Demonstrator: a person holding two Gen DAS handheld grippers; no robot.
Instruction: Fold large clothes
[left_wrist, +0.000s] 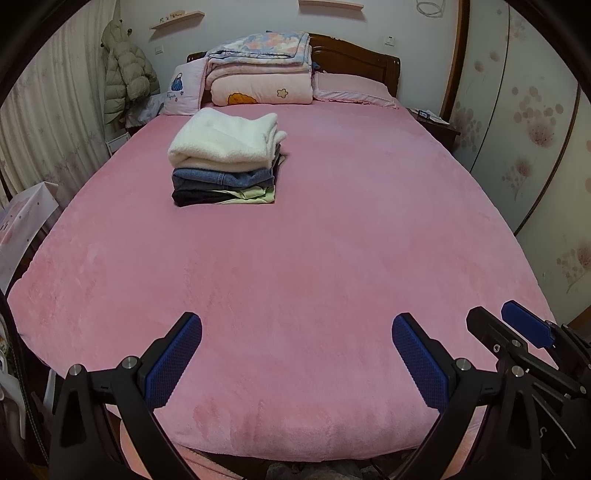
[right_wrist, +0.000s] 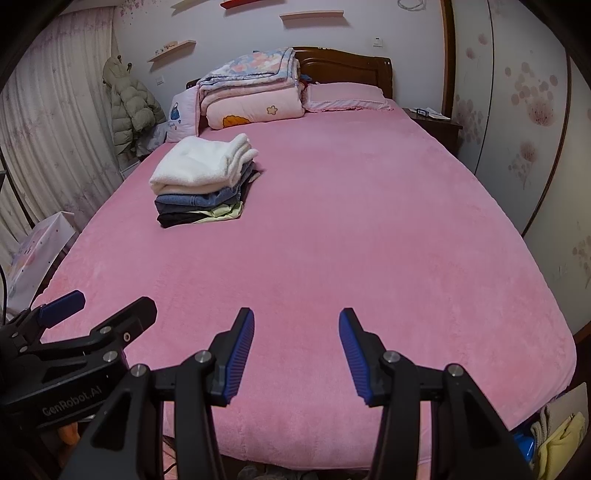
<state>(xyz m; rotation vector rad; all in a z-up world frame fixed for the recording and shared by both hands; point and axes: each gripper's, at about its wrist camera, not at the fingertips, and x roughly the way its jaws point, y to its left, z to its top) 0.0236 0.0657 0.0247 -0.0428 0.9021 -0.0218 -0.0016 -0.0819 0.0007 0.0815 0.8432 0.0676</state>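
Observation:
A stack of folded clothes sits on the pink bed, left of centre toward the headboard: white fleece on top, then denim, dark and pale green pieces. It also shows in the right wrist view. My left gripper is open and empty above the bed's foot edge. My right gripper is open and empty beside it, to the right; its fingers show in the left wrist view. The left gripper's fingers show at the left of the right wrist view.
Folded quilts and pillows lie by the wooden headboard. A green coat hangs at left by the curtain. A nightstand and wardrobe stand at right. A bag with cloth sits by the bed's right foot corner.

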